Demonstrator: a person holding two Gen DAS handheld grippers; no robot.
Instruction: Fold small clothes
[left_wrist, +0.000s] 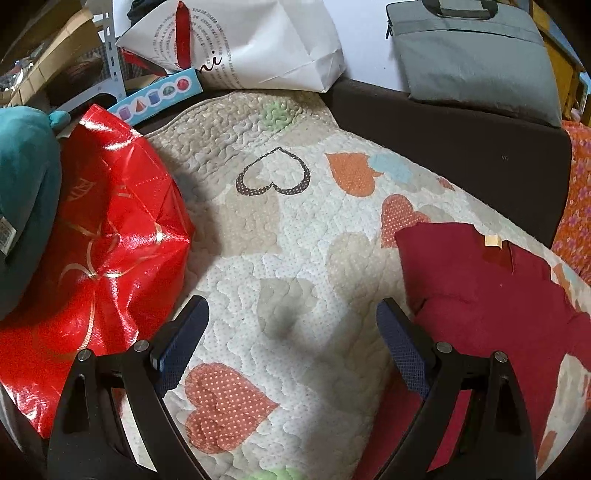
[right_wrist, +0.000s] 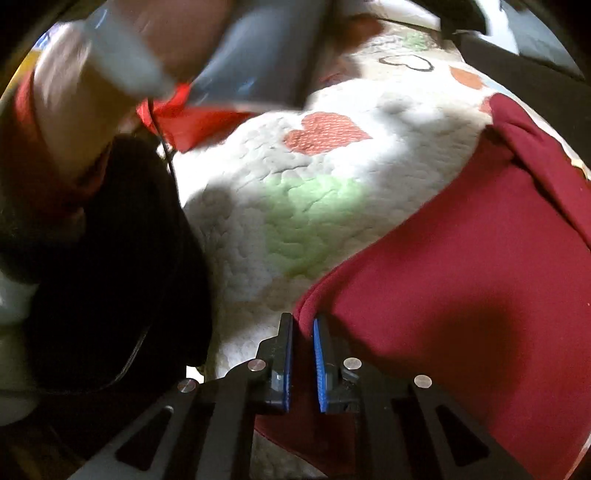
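Observation:
A dark red garment (left_wrist: 491, 295) lies on the heart-patterned quilt (left_wrist: 280, 236), at the right of the left wrist view, with a small tan label near its collar. My left gripper (left_wrist: 291, 314) is open and empty above bare quilt, just left of the garment. In the right wrist view the garment (right_wrist: 461, 280) fills the right half. My right gripper (right_wrist: 303, 325) is shut on the garment's near edge, with cloth pinched between the blue pads. A person's arm, blurred, crosses the upper left of that view.
A shiny red bag (left_wrist: 107, 240) sits at the quilt's left edge beside a teal cushion (left_wrist: 26, 177). A white paper bag (left_wrist: 243, 44) and a grey laptop case (left_wrist: 476, 55) stand at the back. Orange floral cloth (left_wrist: 576, 199) is at right.

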